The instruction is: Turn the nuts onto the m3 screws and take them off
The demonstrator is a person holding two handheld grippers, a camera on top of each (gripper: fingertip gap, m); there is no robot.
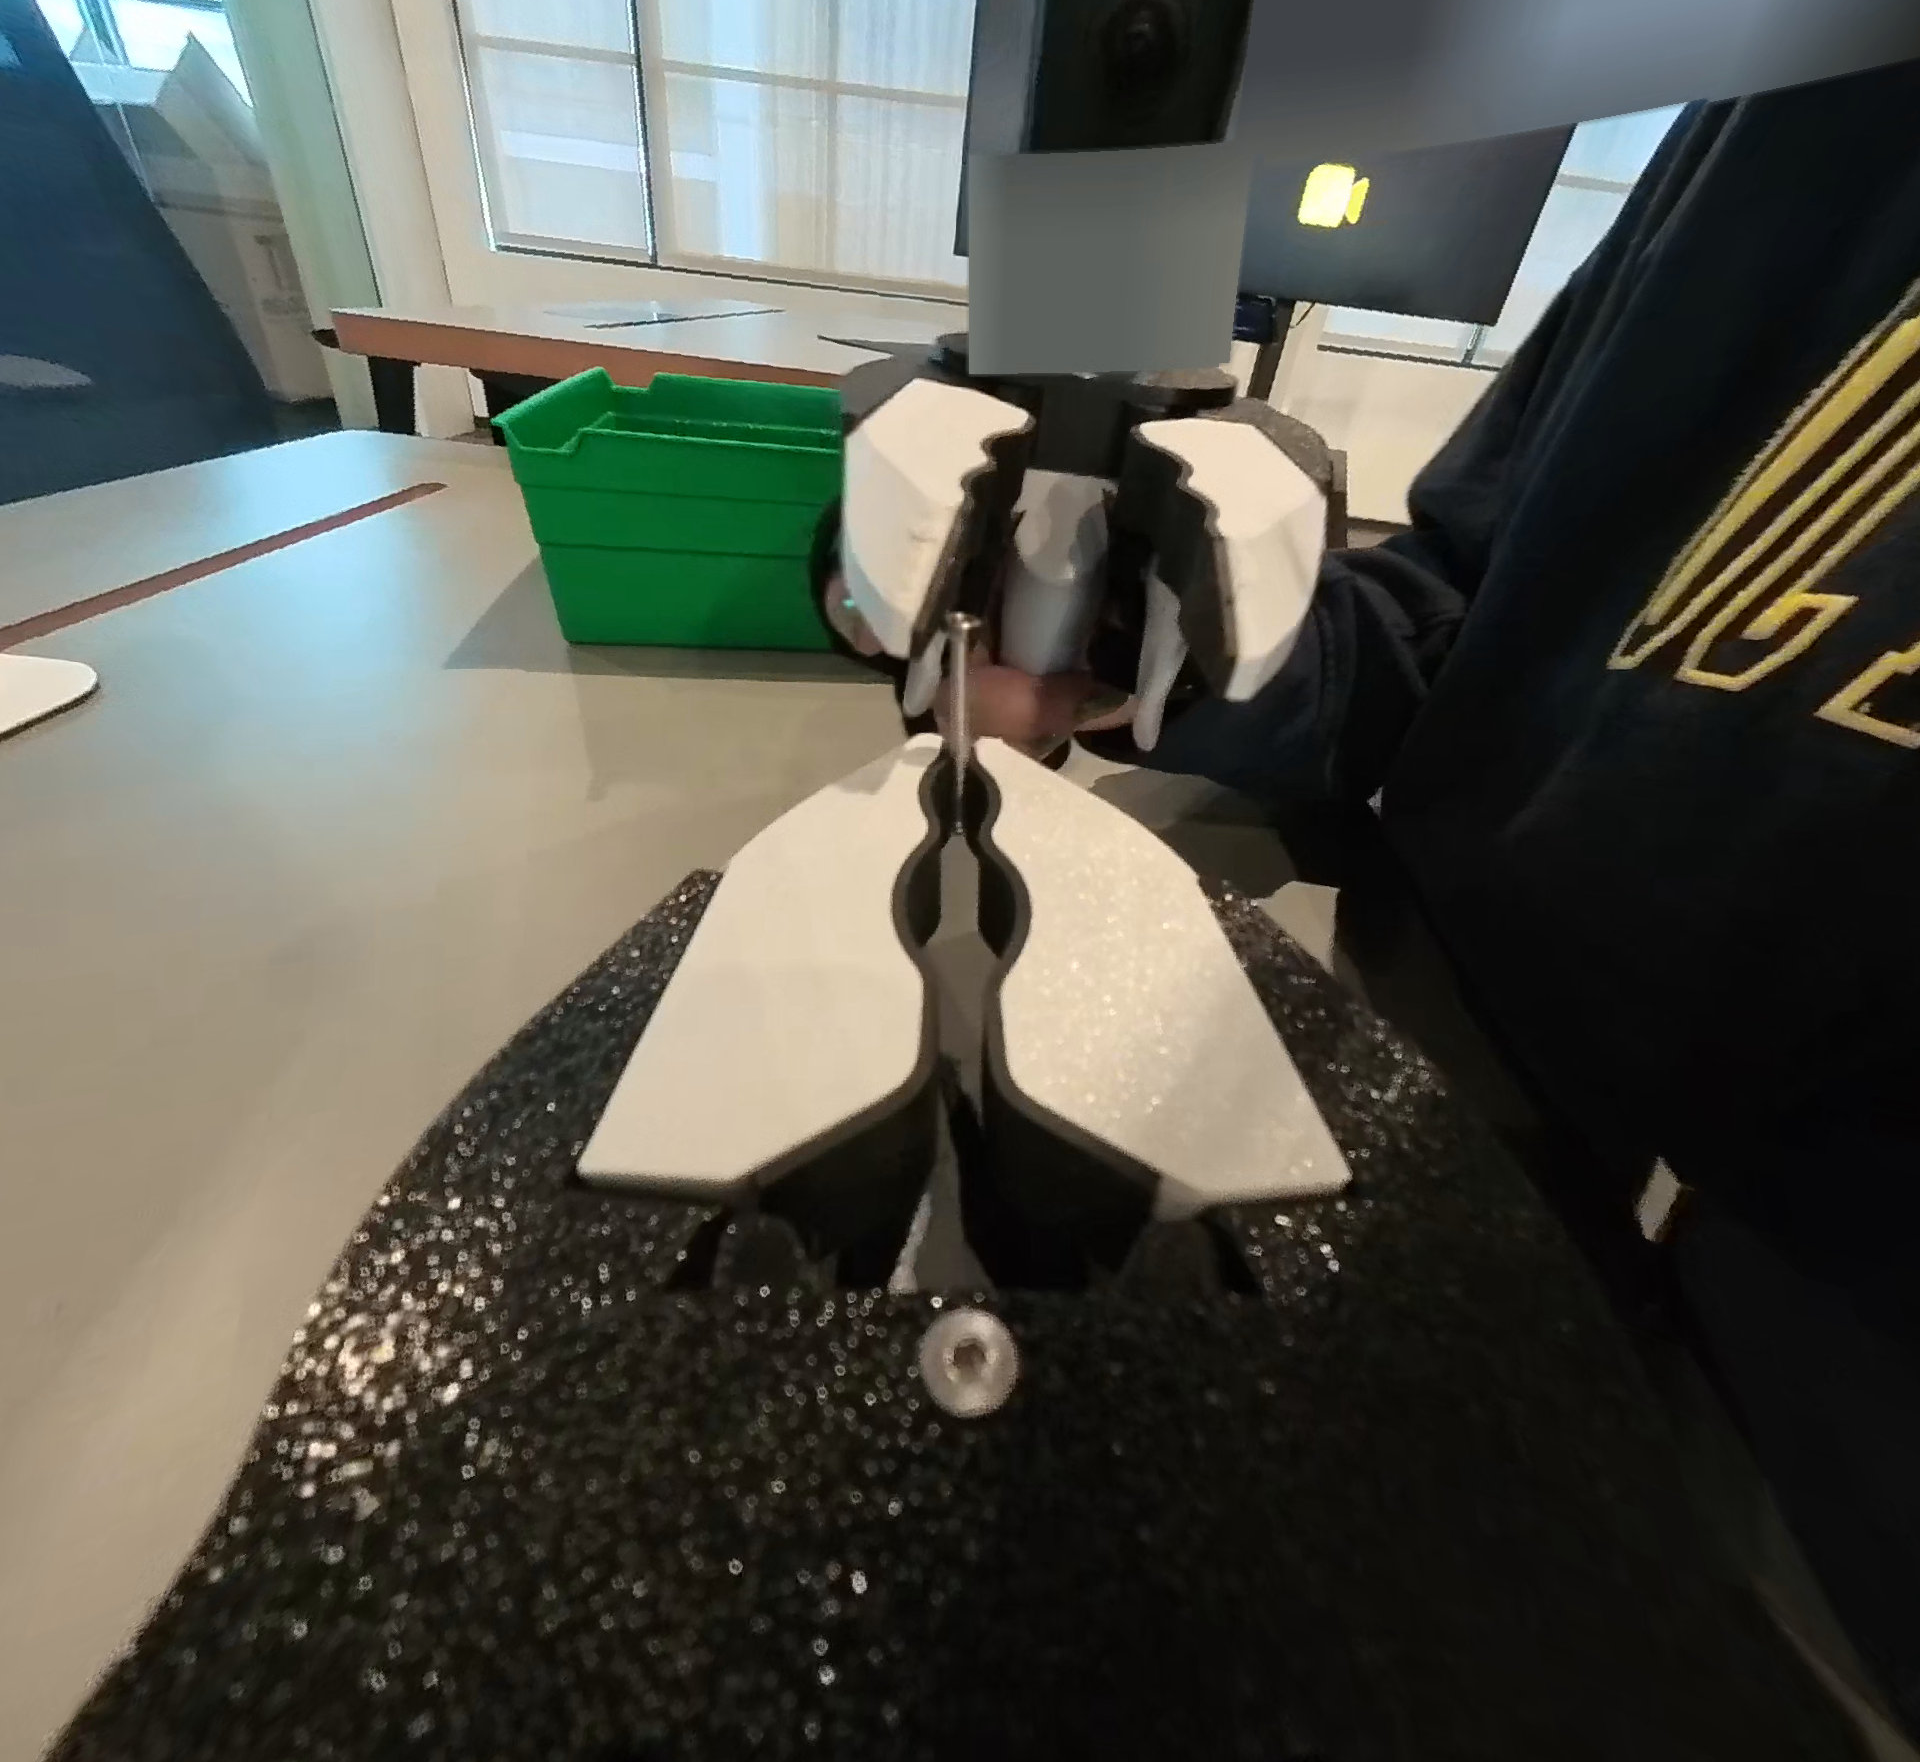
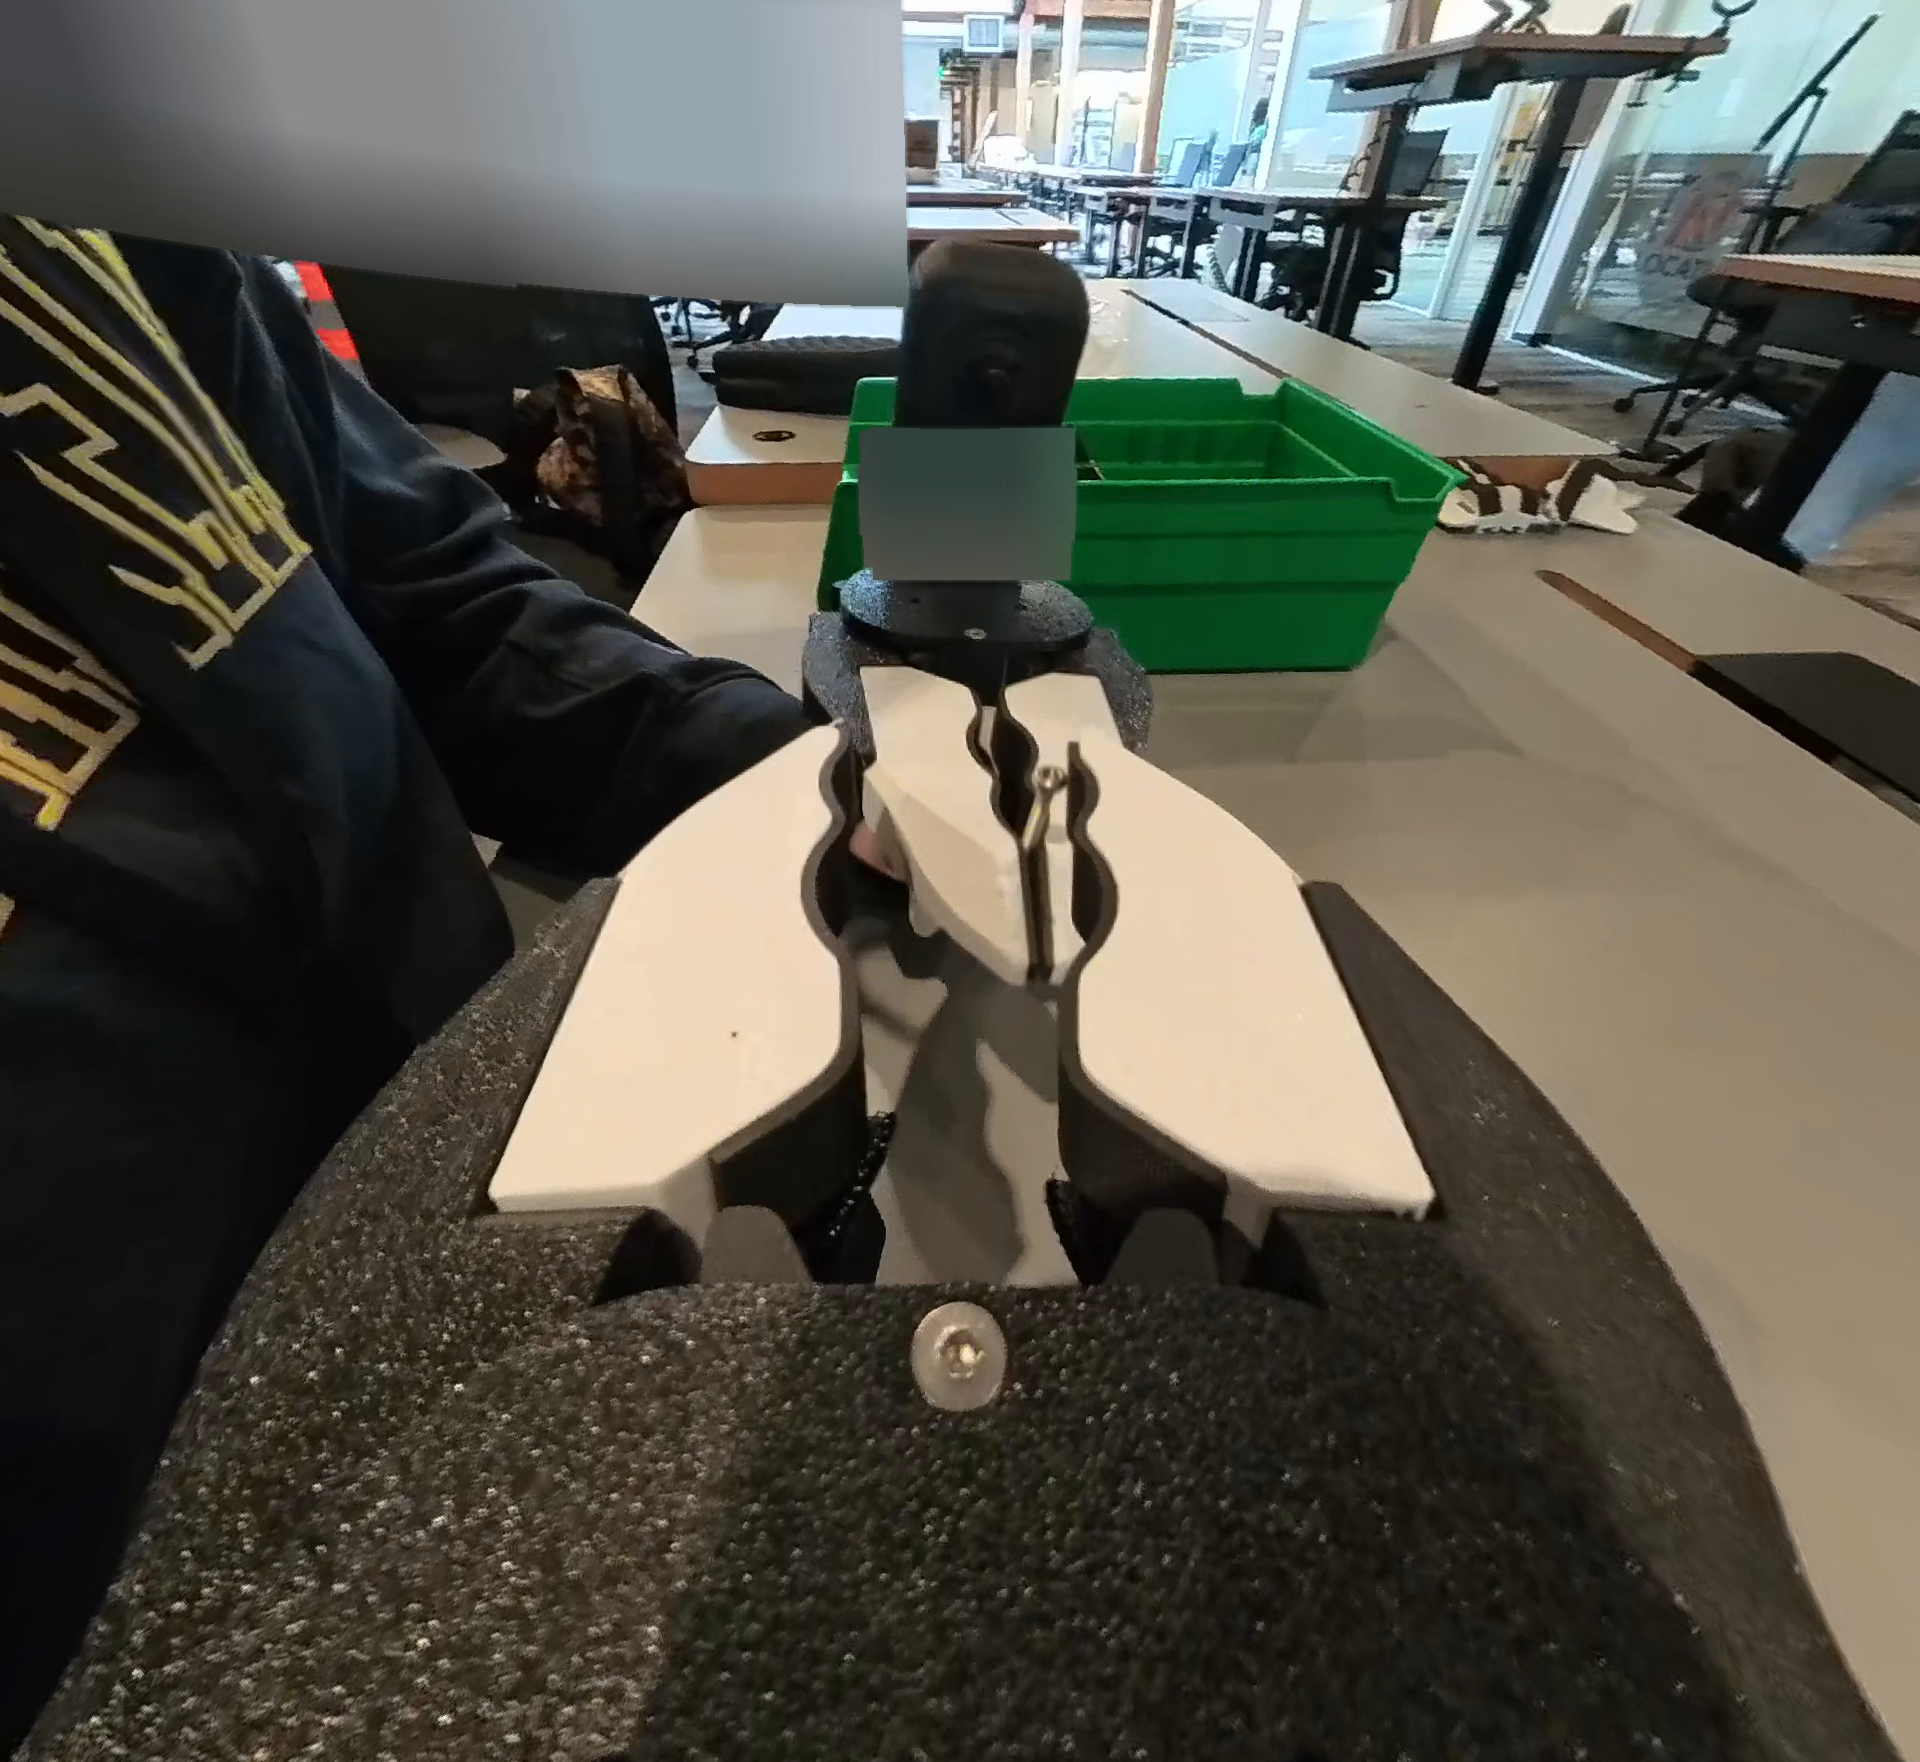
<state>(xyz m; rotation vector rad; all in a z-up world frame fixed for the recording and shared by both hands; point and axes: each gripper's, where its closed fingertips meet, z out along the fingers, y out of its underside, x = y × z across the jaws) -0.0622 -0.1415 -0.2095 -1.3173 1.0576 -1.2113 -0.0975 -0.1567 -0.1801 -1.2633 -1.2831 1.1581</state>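
Left gripper (image 1: 961,782) fingers clamped on the m3 screw (image 1: 962,704), standing upright w/ head up. Right gripper (image 2: 956,777) fingers spread open around it, not gripping. Green bin (image 1: 675,517) on the worktop (image 1: 312,829) behind the screw.

- My left gripper (image 1: 961,782), white flat fingers on a black speckled body, has its wavy-edged jaws closed on a thin silver metal screw (image 1: 964,704); the screw stands upright, head at the top, its lower end pinched at the fingertips.
- My right gripper (image 1: 1081,569), same white-and-black build, faces me just beyond the screw, its jaws spread apart; the screw head sits beside its one finger (image 1: 940,569).
- Green plastic bin (image 1: 675,528), rectangular, stands behind on the grey tabletop (image 1: 260,829).
- Person's dark navy sweatshirt sleeve (image 1: 1558,673) fills the right side.
- Windows (image 1: 727,50) across the back.
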